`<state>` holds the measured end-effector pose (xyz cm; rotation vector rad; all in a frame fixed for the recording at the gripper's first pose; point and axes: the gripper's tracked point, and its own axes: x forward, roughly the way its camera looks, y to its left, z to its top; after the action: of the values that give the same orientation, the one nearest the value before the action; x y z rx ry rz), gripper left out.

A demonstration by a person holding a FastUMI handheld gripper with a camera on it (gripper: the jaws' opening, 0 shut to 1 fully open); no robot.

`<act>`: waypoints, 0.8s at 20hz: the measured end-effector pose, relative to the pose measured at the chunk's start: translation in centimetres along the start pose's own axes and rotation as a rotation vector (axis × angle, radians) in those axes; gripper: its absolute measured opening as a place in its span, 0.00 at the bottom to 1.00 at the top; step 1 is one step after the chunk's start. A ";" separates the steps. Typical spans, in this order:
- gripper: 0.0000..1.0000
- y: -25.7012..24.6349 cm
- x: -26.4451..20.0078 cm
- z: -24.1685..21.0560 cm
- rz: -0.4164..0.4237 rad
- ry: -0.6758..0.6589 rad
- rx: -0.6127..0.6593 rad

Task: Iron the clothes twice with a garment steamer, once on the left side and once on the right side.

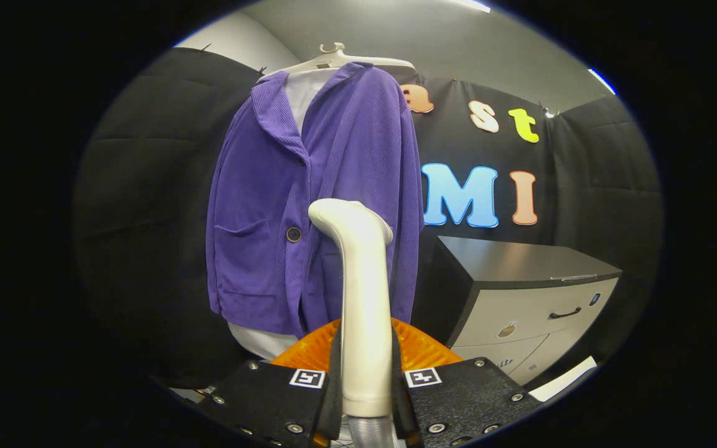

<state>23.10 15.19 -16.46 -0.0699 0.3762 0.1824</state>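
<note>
Gripper: the gripper [366, 389] sits at the near edge of the scene, its two fingers [271, 398] each carrying a square black-and-white marker on top.
Jaws: closed in on the handle of the steamer, one finger pressing each side of it; clamped, no gap visible.
Steamer: the cream-white plastic garment steamer [361, 298] stands upright between the fingers, its handle rising straight and its head bending over to the left at the top. A ribbed grey hose [368, 432] leaves the bottom of the handle.
Steamer head position: in front of the lower middle of the jacket, just right of the dark button; I cannot tell whether the head touches the cloth.
Garment: the purple corduroy jacket [333, 186] hangs on a white plastic hanger [340, 59], over a white inner garment [302, 93] that shows at the collar and below the hem. A patch pocket sits on its left front, a dark round button [294, 234] near the centre line.
Orange object: a ribbed orange rounded shape [421, 351] lies just beyond the fingers, behind the steamer handle; what it is cannot be told.
Cabinet: a drawer cabinet with dark top and pale fronts [520, 292] stands to the right of the jacket, well apart from the steamer.
Backdrop: black cloth wall [147, 218] behind and on both sides.
</note>
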 end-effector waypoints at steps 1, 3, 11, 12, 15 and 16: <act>0.32 -0.1 -0.1 -0.5 -0.001 0.007 -0.001; 0.32 -0.1 -0.3 -1.5 -0.002 0.022 -0.007; 0.32 0.3 -1.0 -9.8 -0.006 0.173 -0.016; 0.32 0.5 -1.2 -10.6 -0.002 0.184 -0.020; 0.32 1.2 -1.8 -13.4 0.012 0.234 -0.025; 0.32 1.5 -2.2 -14.2 0.014 0.253 -0.026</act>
<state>15.68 14.84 -28.90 -0.1167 0.6262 0.1932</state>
